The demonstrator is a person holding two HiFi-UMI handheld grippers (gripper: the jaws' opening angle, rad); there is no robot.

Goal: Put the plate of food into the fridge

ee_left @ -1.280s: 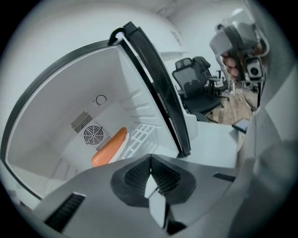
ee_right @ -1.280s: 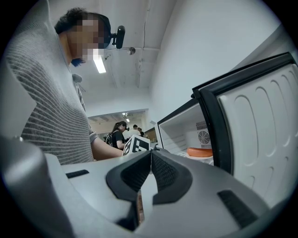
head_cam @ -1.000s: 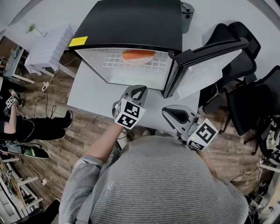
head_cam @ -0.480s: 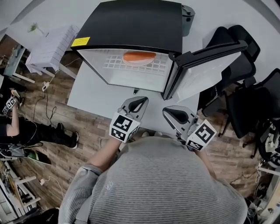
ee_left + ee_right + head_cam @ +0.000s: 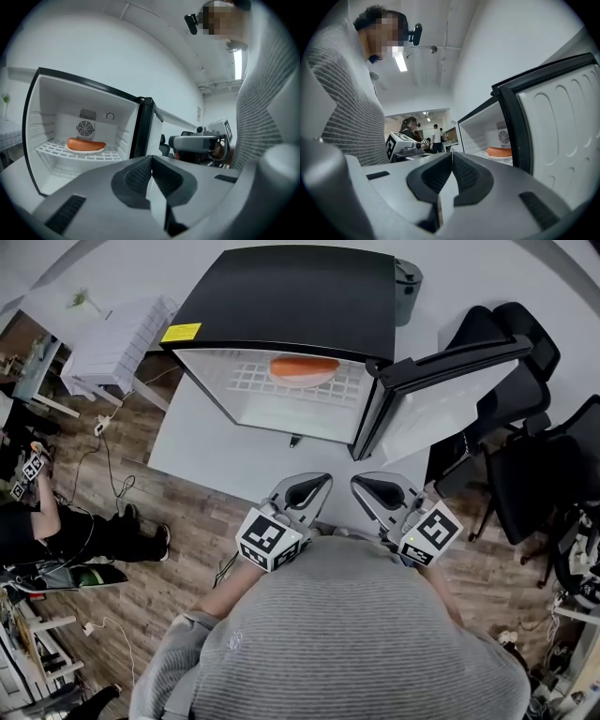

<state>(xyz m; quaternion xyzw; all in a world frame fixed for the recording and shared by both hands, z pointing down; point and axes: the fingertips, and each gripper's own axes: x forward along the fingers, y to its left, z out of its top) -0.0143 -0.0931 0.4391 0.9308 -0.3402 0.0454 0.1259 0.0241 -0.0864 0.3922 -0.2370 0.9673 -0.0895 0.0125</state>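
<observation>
plate of food (image 5: 304,369) sat inside the open fridge (image 5: 281,296)
it was on the far shelf (image 5: 251,378), well apart from left gripper (image 5: 322,481) and right gripper (image 5: 362,482), both jaws closed, empty.

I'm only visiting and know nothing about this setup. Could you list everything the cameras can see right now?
fridge: one, black outside, white inside, on the table, door open to the right
plate of food: one, orange sausage on a white plate, on the fridge's wire shelf
yellow label: one, on the fridge top
table: one, pale grey, under the fridge
office chairs: at least two, black, right of the table
container: one, dark grey, behind the fridge
left gripper: one, grey, shut, empty, in front of the fridge
right gripper: one, grey, shut, empty, beside the left one
</observation>
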